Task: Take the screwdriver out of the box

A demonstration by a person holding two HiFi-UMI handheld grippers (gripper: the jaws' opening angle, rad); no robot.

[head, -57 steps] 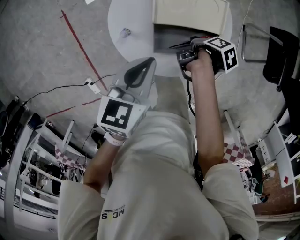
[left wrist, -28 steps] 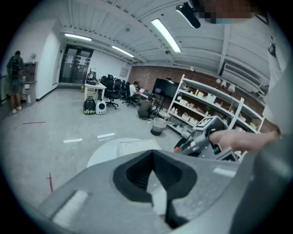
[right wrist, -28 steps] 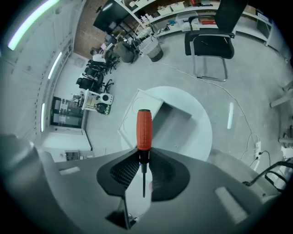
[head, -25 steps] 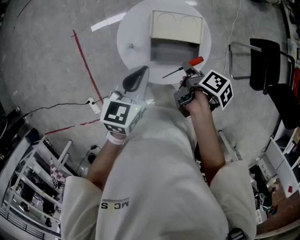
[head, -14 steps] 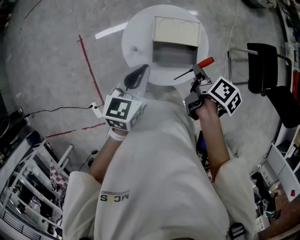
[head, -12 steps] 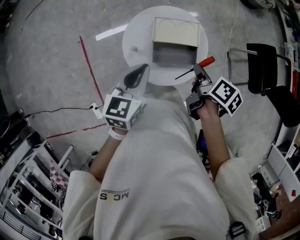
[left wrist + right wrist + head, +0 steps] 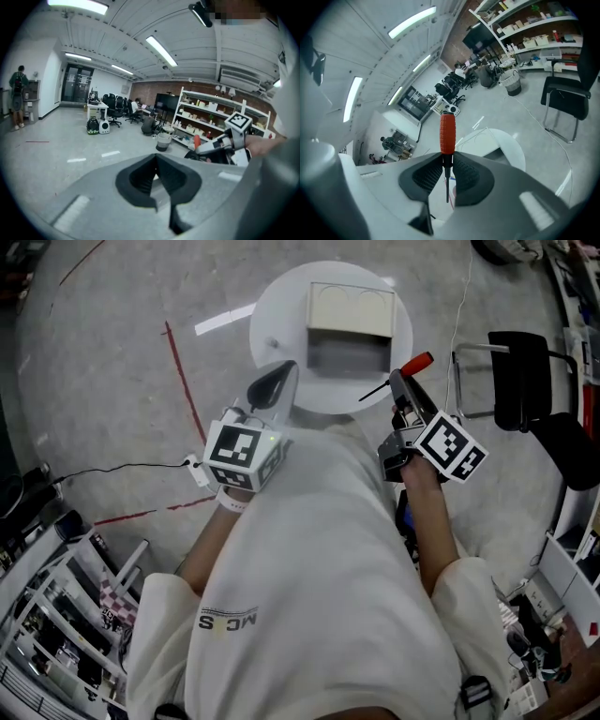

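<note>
The screwdriver (image 7: 418, 362) has a red handle and a thin dark shaft. My right gripper (image 7: 398, 381) is shut on it near the handle's base, above the right edge of the round white table (image 7: 272, 306). In the right gripper view the red handle (image 7: 447, 133) stands up past the jaws, and the shaft runs down between the pads of my right gripper (image 7: 446, 158). The box (image 7: 349, 310) sits on the table with its cream lid back and grey inside showing. My left gripper (image 7: 284, 371) hangs at the table's near edge, shut on nothing, and the left gripper (image 7: 157, 158) shows its tips touching.
A small knob-like object (image 7: 274, 341) lies on the table left of the box. A black chair (image 7: 525, 381) stands to the right, a red floor line (image 7: 183, 381) and a cable to the left. Shelving racks (image 7: 56, 615) fill the lower left.
The right gripper came out of the box with the screwdriver, rose, rolled and drifted right. The left gripper also rose. The table looks smaller and farther below.
</note>
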